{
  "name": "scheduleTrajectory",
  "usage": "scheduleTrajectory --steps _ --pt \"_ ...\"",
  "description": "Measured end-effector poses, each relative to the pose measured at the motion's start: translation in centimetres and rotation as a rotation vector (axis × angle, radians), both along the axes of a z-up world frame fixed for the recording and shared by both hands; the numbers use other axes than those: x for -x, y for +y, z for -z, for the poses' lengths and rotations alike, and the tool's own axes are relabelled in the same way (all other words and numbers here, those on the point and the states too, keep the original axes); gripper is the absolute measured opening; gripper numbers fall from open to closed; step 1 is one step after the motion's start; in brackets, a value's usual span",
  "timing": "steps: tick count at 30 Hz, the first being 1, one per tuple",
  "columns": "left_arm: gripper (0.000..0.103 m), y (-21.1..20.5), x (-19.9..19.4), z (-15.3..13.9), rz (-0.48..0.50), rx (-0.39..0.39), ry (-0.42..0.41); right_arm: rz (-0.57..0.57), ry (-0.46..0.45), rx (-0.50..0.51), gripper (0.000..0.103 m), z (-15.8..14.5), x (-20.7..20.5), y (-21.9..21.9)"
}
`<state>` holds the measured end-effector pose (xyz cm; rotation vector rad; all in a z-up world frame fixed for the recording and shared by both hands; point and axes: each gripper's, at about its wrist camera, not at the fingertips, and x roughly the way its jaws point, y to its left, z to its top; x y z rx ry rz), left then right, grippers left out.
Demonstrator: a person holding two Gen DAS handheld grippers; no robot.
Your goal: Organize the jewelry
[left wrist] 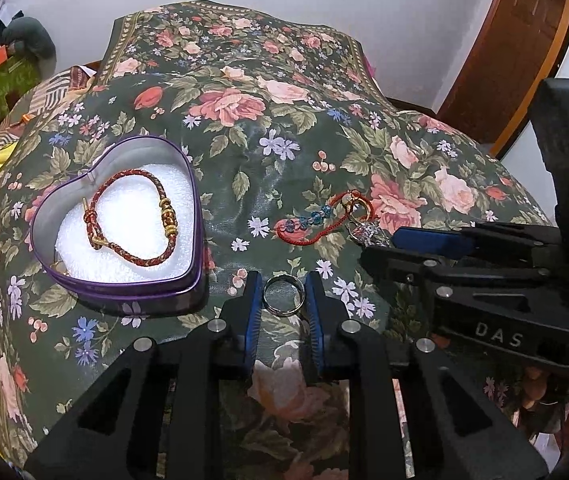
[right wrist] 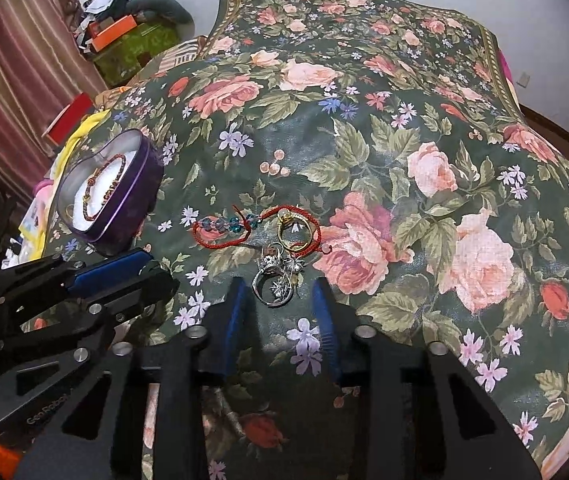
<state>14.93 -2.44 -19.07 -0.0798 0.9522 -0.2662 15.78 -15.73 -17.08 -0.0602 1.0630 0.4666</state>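
- Here, in the left wrist view, the left gripper (left wrist: 283, 294) has a plain silver ring (left wrist: 283, 294) between its two blue pads, and both pads look like they touch the ring, so it is closed narrow on it.
- The ring sits low over the flowery cloth (left wrist: 268, 128).
- A purple heart-shaped tin (left wrist: 194, 240) is just to the left of the gripper, with white padding inside.
- A red woven bracelet (left wrist: 132, 216) with gold beads lies in the tin.
- A red cord bracelet (left wrist: 316, 222) with blue beads lies on the cloth to the right, and a gold ring (left wrist: 362, 206) rests at its end.
- The right gripper (left wrist: 396, 246) comes in from the right, near a small pile of silver rings (left wrist: 368, 236).

- Now, in the right wrist view, the right gripper (right wrist: 280, 300) is open wide, with nothing held.
- The pile of silver rings (right wrist: 276, 280) lies on the cloth between its blue pads, and I cannot tell if they touch.
- The gold ring (right wrist: 294, 232) and the red cord bracelet (right wrist: 244, 232) lie just past the pile.
- The tin (right wrist: 132, 200) is far left, tilted in this view.
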Motion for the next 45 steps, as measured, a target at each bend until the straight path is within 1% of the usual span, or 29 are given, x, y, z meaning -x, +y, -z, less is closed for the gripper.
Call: scheduleTrajectory --steps 2,4,6,9,12,19,26,31,33,35,38,43,44,45 --pt "0.021 0.0 0.0 0.0 0.0 -0.003 -0.001 -0.006 0.001 -0.005 0.018 0.0 0.1 0.0" --pt "0.021 0.1 0.1 0.0 -0.001 -0.005 -0.001 -0.007 -0.002 -0.008 0.017 -0.1 0.1 0.0" --pt "0.021 0.1 0.2 0.0 -0.003 -0.007 -0.001 -0.009 -0.006 -0.013 0.011 -0.3 0.2 0.0" --pt "0.021 0.2 0.4 -0.2 -0.007 -0.008 0.003 -0.01 -0.019 -0.018 0.01 -0.9 0.7 -0.2" --pt "0.021 0.3 0.8 -0.4 -0.011 -0.013 0.001 -0.018 -0.031 -0.024 0.01 -1.4 1.4 -0.3" --pt "0.021 0.9 1.7 -1.2 -0.022 -0.02 -0.013 -0.039 -0.043 0.003 0.01 -1.7 3.1 -0.5" --pt "0.021 0.9 2.3 -2.4 -0.024 -0.027 -0.046 -0.029 -0.052 0.016 0.011 -2.4 2.7 -0.4" --pt "0.021 1.5 2.3 -3.9 -0.037 -0.025 -0.089 -0.046 -0.07 0.032 0.024 -2.7 2.2 0.4" --pt "0.021 2.0 2.1 -4.3 -0.047 -0.019 -0.099 -0.054 -0.069 0.038 0.033 -2.5 1.8 0.8" --pt "0.021 2.4 1.9 -4.6 -0.056 -0.015 -0.106 -0.047 -0.052 0.046 0.035 -1.9 1.2 1.0" --pt "0.021 2.9 1.7 -4.6 -0.064 -0.012 -0.109 -0.032 -0.012 0.049 0.035 -0.9 0.0 1.0" --pt "0.021 3.2 1.5 -4.1 -0.07 -0.008 -0.099 -0.027 0.012 0.039 0.034 -0.1 -0.8 1.1" --pt "0.021 3.2 1.5 -4.0 -0.071 -0.006 -0.096 -0.027 0.006 0.043 0.031 -0.1 -0.7 1.1" --pt "0.021 3.2 1.4 -3.9 -0.071 -0.004 -0.094 -0.03 0.004 0.043 0.024 -0.1 -0.5 1.1"
